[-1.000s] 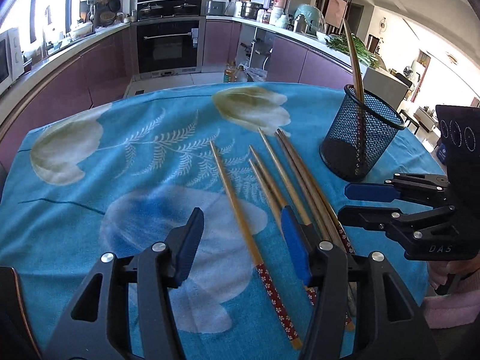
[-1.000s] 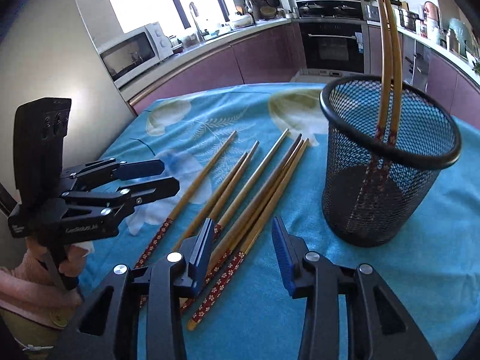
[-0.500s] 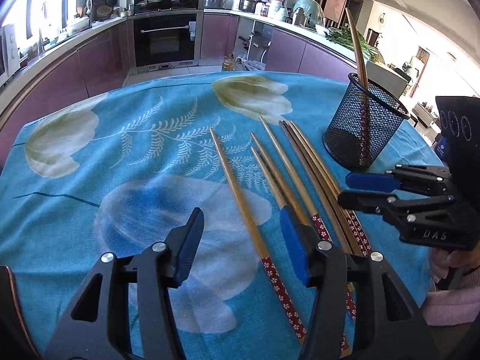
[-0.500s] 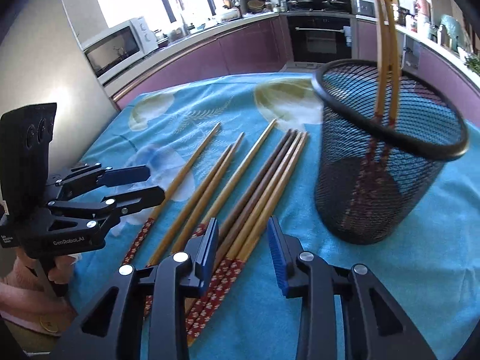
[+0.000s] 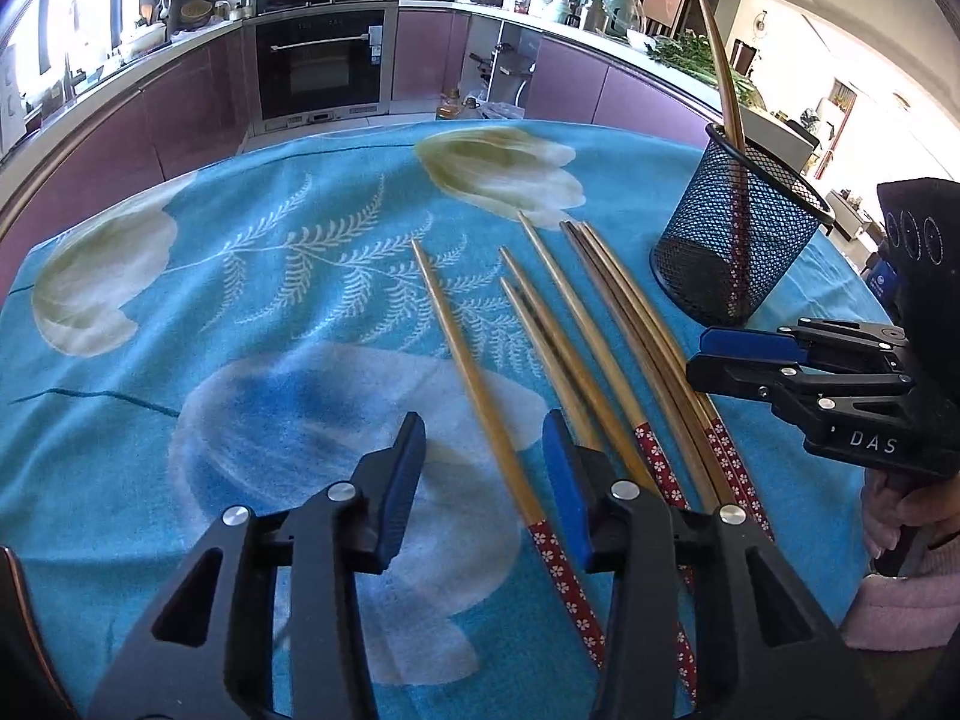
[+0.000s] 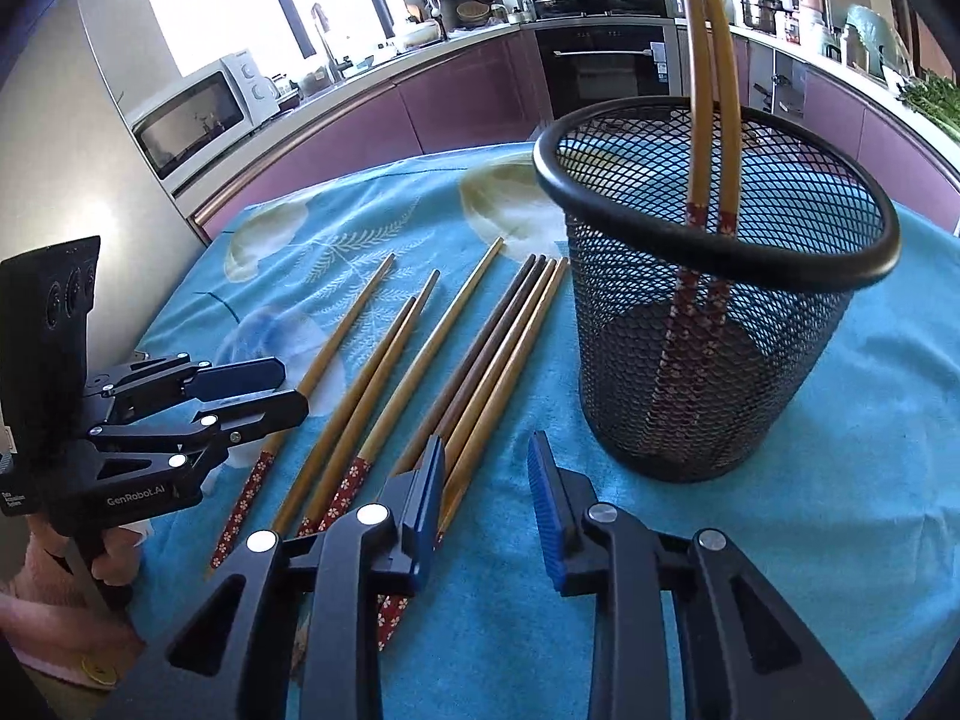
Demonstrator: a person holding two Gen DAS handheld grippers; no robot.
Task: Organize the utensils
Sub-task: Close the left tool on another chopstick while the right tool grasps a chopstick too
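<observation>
Several wooden chopsticks (image 5: pixel 576 348) with red flowered ends lie side by side on the blue cloth; they also show in the right wrist view (image 6: pixel 420 372). A black mesh holder (image 6: pixel 714 324) stands upright to their right with two chopsticks (image 6: pixel 708 90) leaning in it; it also shows in the left wrist view (image 5: pixel 735 240). My left gripper (image 5: pixel 483 486) is open and empty, low over the leftmost chopstick (image 5: pixel 480 396). My right gripper (image 6: pixel 486 510) is open and empty, just right of the chopsticks' red ends, in front of the holder.
The round table (image 5: pixel 240 276) carries a blue flowered cloth. Purple kitchen cabinets and a black oven (image 5: pixel 324 60) stand behind it. A microwave (image 6: pixel 204 114) sits on the counter at left. The table's edge is close behind both grippers.
Both grippers have moved lower and closer to the chopsticks. The left one has shifted so the leftmost chopstick lies between its fingers. Both stay open.
</observation>
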